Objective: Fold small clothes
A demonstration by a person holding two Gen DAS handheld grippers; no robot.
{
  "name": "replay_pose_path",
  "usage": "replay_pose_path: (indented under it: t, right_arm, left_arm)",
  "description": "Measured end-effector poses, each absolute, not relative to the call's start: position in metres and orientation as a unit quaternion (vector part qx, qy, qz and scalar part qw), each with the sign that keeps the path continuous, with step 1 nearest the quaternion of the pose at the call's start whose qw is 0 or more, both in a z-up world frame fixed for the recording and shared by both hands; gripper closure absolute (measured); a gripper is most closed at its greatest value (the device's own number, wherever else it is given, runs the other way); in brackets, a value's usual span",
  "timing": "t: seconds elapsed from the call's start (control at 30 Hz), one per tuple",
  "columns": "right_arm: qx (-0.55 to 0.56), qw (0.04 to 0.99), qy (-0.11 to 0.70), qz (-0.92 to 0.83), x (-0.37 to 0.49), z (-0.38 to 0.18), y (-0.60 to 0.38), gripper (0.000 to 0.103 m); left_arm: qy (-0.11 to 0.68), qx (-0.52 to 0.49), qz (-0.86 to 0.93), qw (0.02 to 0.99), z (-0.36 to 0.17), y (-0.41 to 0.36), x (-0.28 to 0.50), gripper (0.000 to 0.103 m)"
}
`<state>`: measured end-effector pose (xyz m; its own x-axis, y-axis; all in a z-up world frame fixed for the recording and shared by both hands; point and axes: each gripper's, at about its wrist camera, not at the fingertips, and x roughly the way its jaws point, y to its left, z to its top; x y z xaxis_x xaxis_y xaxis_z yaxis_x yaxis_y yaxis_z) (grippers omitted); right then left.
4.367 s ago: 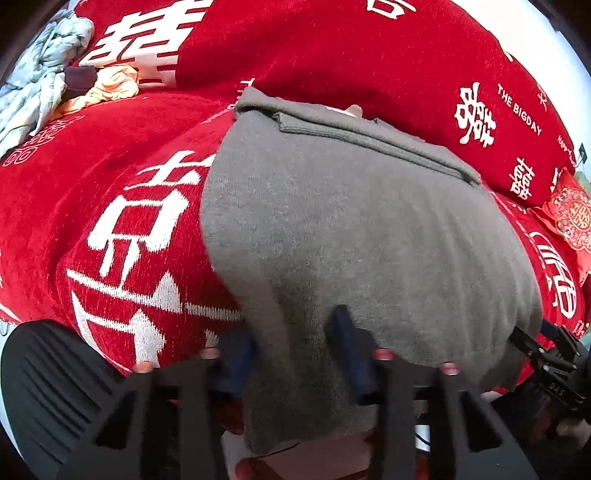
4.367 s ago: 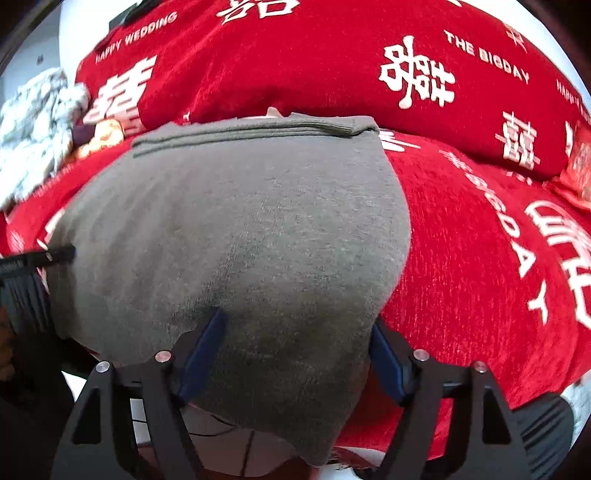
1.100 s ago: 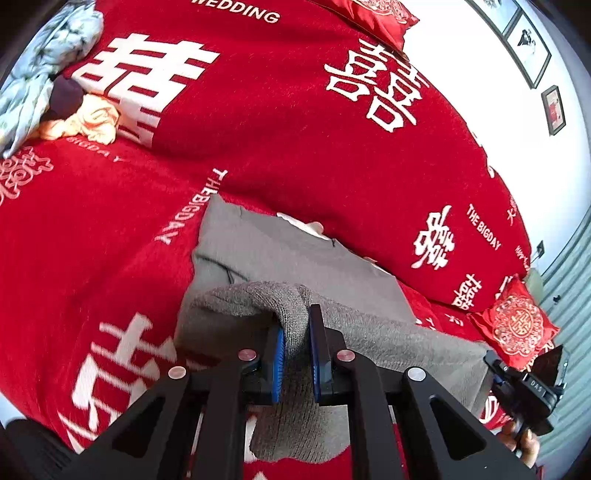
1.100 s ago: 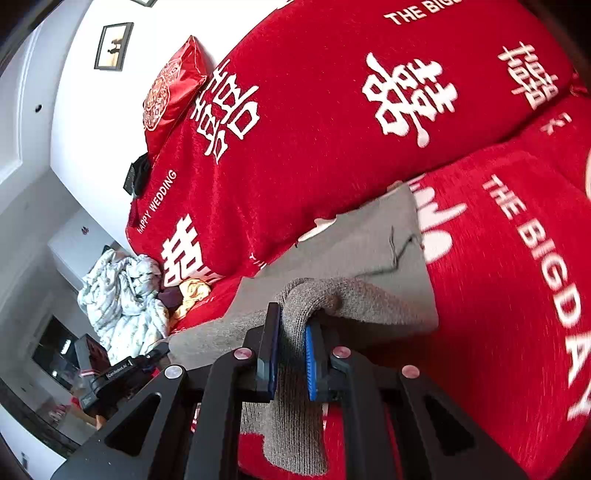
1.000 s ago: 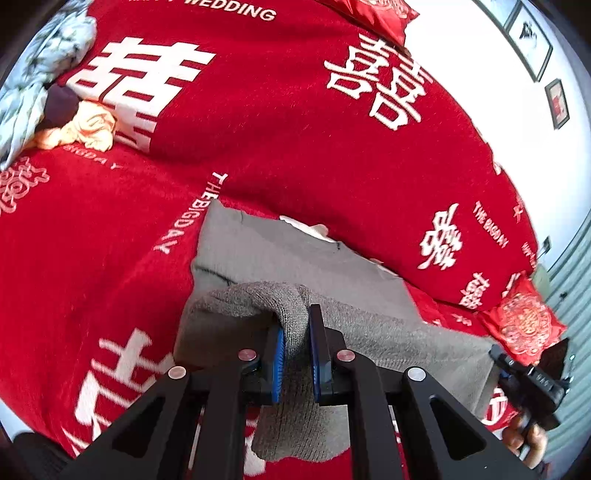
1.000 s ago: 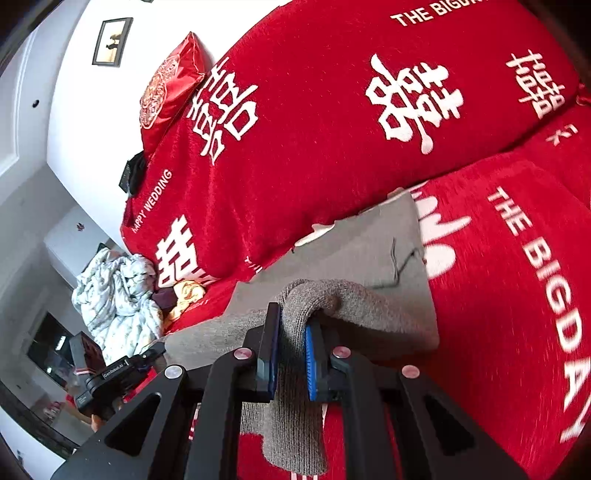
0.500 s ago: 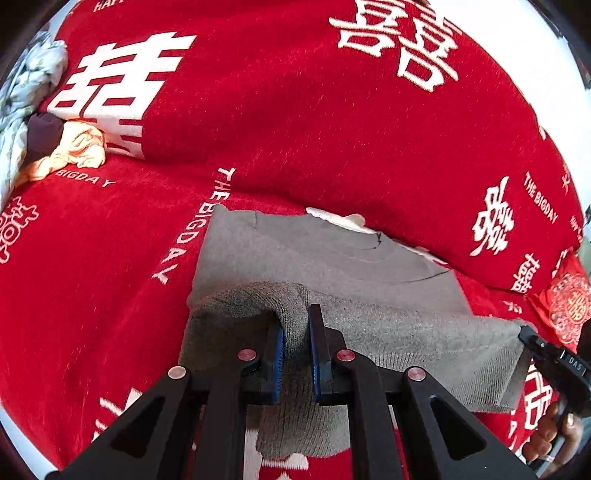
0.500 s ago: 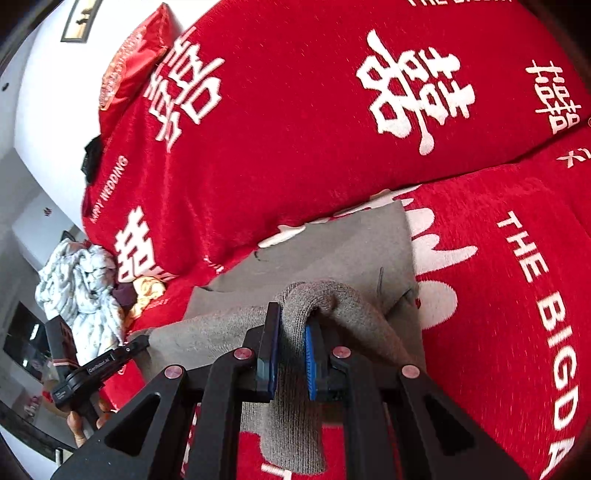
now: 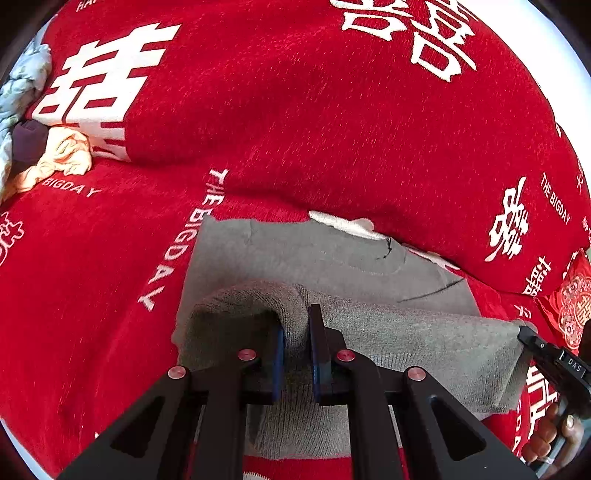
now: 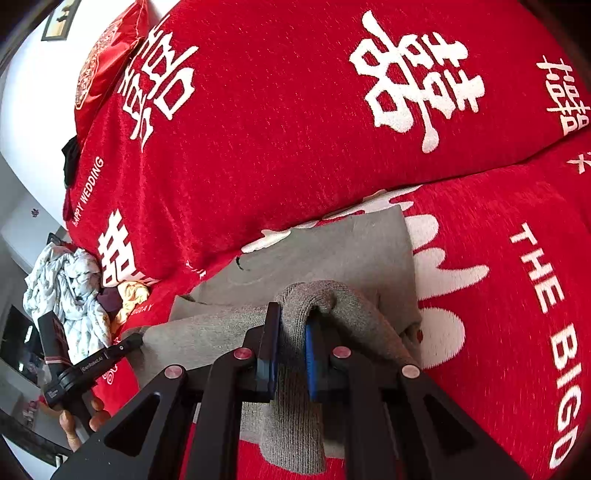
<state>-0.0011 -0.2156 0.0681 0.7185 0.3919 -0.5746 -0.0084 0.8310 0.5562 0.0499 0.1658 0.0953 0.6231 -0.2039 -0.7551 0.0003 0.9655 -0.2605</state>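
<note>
Grey sweater (image 9: 369,266) on red sofa cover (image 9: 92,277), both grippers angled downward, jaws pinching its raised hem

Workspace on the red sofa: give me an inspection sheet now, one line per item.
Surface: red sofa cover with white lettering, seat and backrest.
Job's things: grey knit garment flat on the seat, its near edge lifted and carried over the flat part toward the backrest.
Clutter: heap of pale and peach clothes at the far end of the seat.
Grippers: left gripper shut on the garment's lifted edge at one corner; right gripper shut on it at the other.
Cables: nothing seen.
Surroundings: white wall with a framed picture; red embroidered cushion atop the backrest.
</note>
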Motion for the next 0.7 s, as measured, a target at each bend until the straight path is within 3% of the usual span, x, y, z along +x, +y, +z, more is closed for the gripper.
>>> replay_pose_path:
  t: [0.7]
  right_arm:
    - [0.258,0.872,0.409,0.076,0.074,0.030,-0.216,0.090]
  left_arm:
    - [0.484,-0.102,-0.040,0.868,0.048,0.155,0.127,0.090]
